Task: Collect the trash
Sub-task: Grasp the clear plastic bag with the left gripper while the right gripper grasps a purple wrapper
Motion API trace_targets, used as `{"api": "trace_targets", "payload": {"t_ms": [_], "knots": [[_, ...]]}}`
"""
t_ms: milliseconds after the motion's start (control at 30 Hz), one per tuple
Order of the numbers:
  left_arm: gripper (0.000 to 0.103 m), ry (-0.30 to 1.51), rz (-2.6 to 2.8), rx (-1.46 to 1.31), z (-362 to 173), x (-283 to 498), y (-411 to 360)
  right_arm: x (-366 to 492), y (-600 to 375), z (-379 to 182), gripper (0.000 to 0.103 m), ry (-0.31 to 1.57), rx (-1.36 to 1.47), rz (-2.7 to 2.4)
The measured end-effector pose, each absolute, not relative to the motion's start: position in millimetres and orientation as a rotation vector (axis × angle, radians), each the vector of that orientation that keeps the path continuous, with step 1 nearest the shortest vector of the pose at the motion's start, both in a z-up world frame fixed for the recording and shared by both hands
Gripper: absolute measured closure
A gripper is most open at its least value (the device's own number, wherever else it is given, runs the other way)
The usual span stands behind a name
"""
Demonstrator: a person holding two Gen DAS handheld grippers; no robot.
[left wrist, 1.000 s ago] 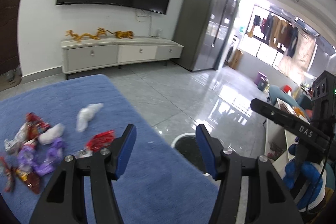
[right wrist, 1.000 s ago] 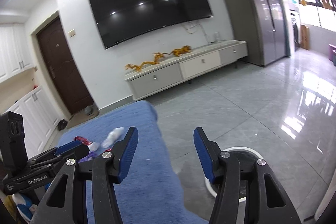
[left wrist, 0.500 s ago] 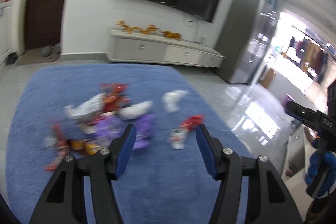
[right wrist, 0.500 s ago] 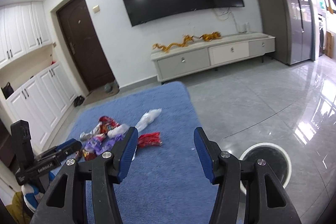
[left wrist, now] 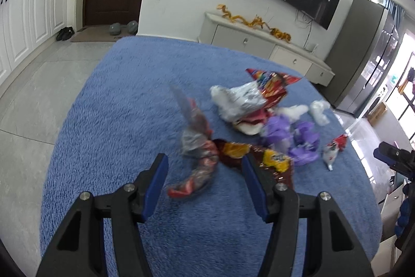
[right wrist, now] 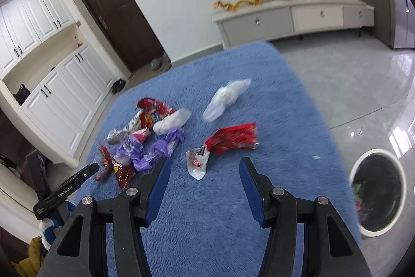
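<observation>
Several crumpled wrappers lie on a blue cloth-covered table (left wrist: 116,105). My left gripper (left wrist: 205,170) is open, its jaws hanging above a red and silver wrapper (left wrist: 199,160) and a red-yellow snack bag (left wrist: 259,155). White wrappers (left wrist: 238,100) and purple wrappers (left wrist: 293,136) lie beyond. My right gripper (right wrist: 205,173) is open over the cloth, just short of a red and white wrapper (right wrist: 225,144). A clear white bag (right wrist: 225,98) lies farther off. The purple wrappers (right wrist: 153,149) sit to its left. The left gripper (right wrist: 67,188) shows at the left edge.
A white-rimmed bin (right wrist: 376,191) with a dark liner stands on the tiled floor right of the table. A low TV cabinet (right wrist: 290,17) lines the far wall, white cupboards (right wrist: 59,92) the left. The right gripper (left wrist: 394,157) pokes in at the right edge.
Both grippers have swung left and tilted down from the room toward the table. The wrapper pile is now close under their jaws. Both stayed open with nothing in them.
</observation>
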State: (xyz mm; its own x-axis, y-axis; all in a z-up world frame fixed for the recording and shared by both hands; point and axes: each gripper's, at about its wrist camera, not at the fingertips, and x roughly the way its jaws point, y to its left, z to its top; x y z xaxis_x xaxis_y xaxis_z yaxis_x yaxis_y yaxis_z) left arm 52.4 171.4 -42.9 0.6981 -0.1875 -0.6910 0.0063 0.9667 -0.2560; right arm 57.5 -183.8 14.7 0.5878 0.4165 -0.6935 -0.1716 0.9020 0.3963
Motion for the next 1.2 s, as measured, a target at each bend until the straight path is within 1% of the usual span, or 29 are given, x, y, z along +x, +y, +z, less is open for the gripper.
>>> {"api": "trace_targets", "payload": {"t_ms": [167,367,433,500,533,700,767,800,933,967,1200], "knots": [[0.046,0.815,-0.122,-0.247,-51.2,56.1,171.3,75.4,-162.8,3.7,0.050,0.928,0.301,0.393],[0.047,0.841,-0.147,-0.267,-55.5,63.1,168.9,89.3,-123.5,4.2,0.050,0.936,0.264,0.500],[0.058,0.843,-0.158,-0.267,-56.6,62.3,171.1,97.2,-109.0,1.2,0.050,0.946,0.247,0.529],[0.061,0.846,-0.163,-0.268,-57.8,62.2,171.1,104.2,-99.4,-3.6,0.050,0.960,0.231,0.537],[0.066,0.846,-0.167,-0.269,-57.6,62.1,170.7,108.9,-95.0,-8.6,0.050,0.969,0.228,0.541],[0.080,0.855,-0.190,-0.275,-59.1,63.2,169.6,125.4,-86.2,-28.1,0.050,1.013,0.222,0.519],[0.084,0.856,-0.196,-0.277,-59.2,64.0,169.5,130.4,-87.3,-33.5,0.056,1.025,0.232,0.510],[0.086,0.857,-0.199,-0.280,-59.3,64.1,169.4,132.3,-89.3,-37.1,0.062,1.031,0.248,0.515],[0.088,0.844,-0.205,-0.273,-58.0,61.6,167.3,130.6,-95.9,-39.2,0.067,1.028,0.284,0.535],[0.088,0.837,-0.202,-0.268,-56.8,60.0,167.0,128.9,-97.6,-38.1,0.073,1.023,0.284,0.534],[0.089,0.801,-0.176,-0.290,-47.0,46.5,169.9,103.4,-119.7,-17.1,0.074,0.945,0.314,0.566]]}}
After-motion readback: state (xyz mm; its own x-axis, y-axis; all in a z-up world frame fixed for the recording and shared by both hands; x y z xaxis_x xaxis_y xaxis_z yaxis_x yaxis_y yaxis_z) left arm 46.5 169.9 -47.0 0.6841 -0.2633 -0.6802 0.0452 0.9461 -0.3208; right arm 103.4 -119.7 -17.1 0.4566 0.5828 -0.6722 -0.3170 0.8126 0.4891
